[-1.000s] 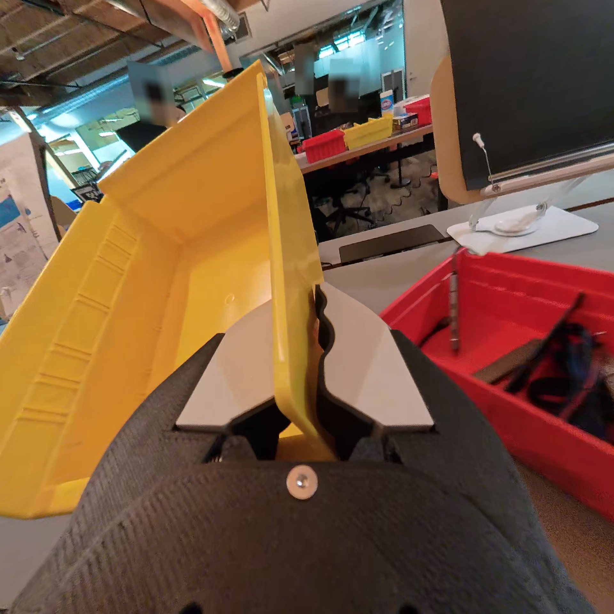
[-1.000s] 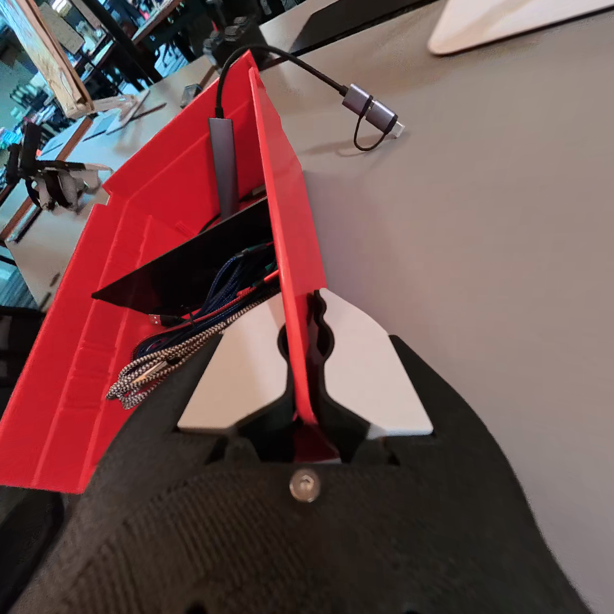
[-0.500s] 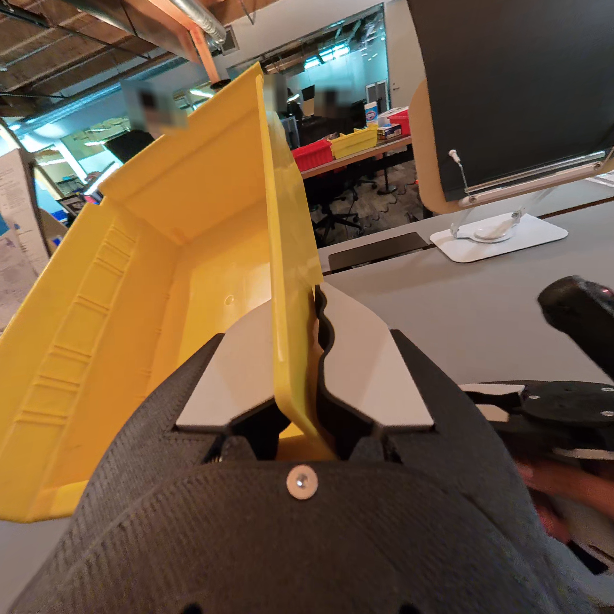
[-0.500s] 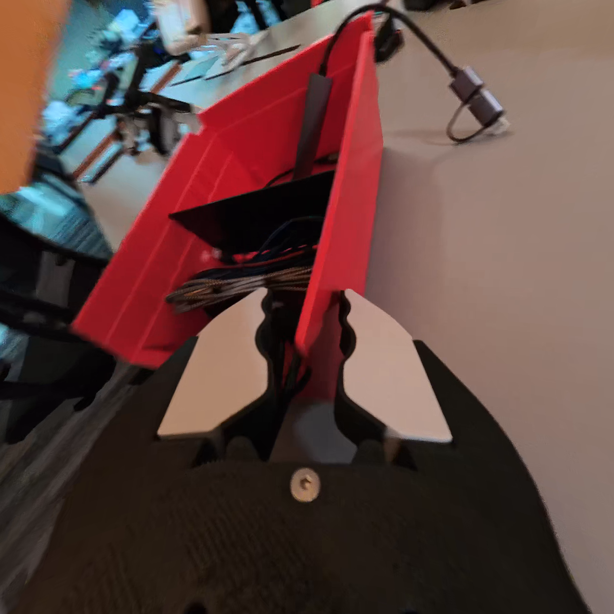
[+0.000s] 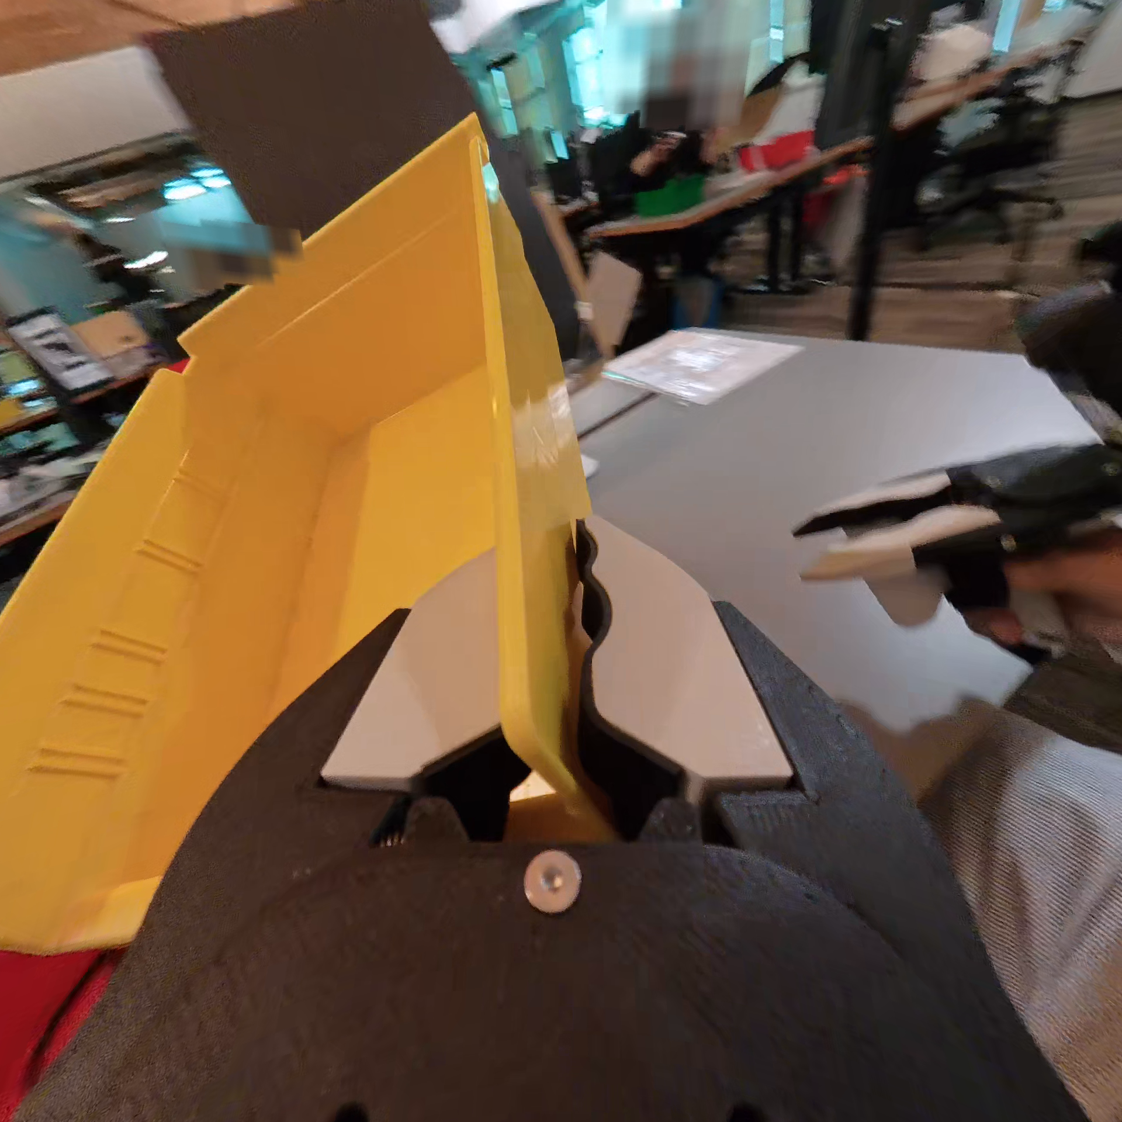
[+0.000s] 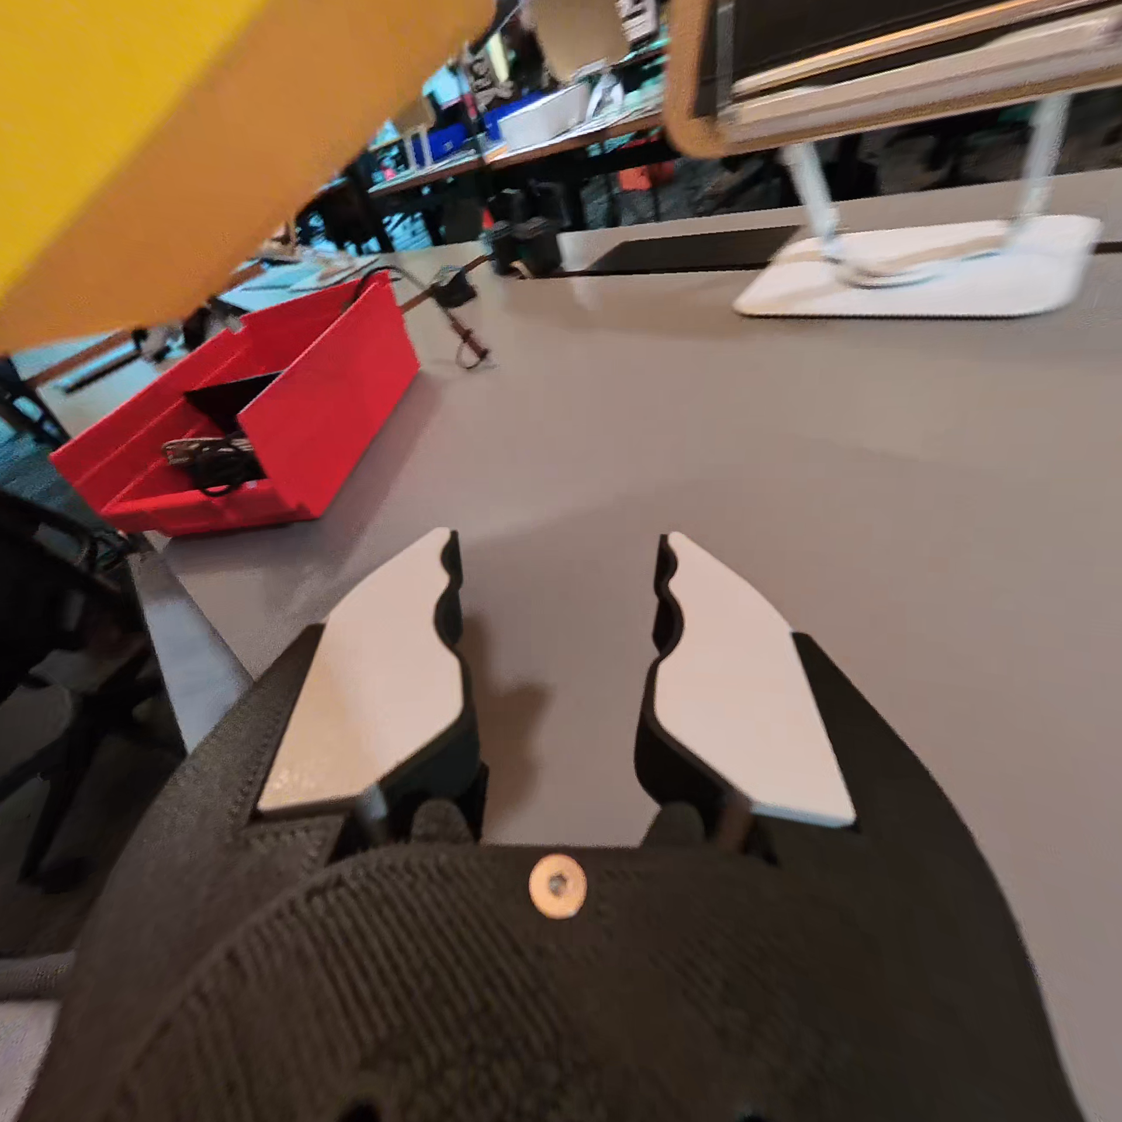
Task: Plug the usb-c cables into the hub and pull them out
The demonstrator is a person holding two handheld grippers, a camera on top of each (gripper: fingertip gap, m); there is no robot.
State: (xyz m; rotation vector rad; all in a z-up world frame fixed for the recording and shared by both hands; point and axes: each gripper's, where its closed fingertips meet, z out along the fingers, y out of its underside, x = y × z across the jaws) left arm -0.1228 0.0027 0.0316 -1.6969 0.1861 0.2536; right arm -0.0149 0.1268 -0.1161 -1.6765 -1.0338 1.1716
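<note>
The USB-C cables (image 6: pixel 209 458) lie bundled in the near end of a red bin (image 6: pixel 331 413) that sits on the grey worktop (image 6: pixel 759 461), at the left of the right wrist view and close to the worktop's edge. A black divider (image 6: pixel 227 394) crosses the bin just behind them. The hub itself cannot be made out; a dark cable with a connector (image 6: pixel 452 288) trails over the bin's far corner onto the worktop. The right gripper (image 6: pixel 557 540) hovers above bare worktop, well apart from the red bin, its jaws spread wide with nothing between them. The left gripper (image 5: pixel 574 528) has its jaws clamped on the side wall of an empty yellow bin (image 5: pixel 255 546), which is held tilted in the air. In the left wrist view the right gripper (image 5: pixel 804 555) also shows at the right, over the worktop, in a person's hand (image 5: pixel 1032 595). A white monitor stand base (image 6: pixel 923 270) rests at the far side of the worktop. Both views are motion-blurred.
</note>
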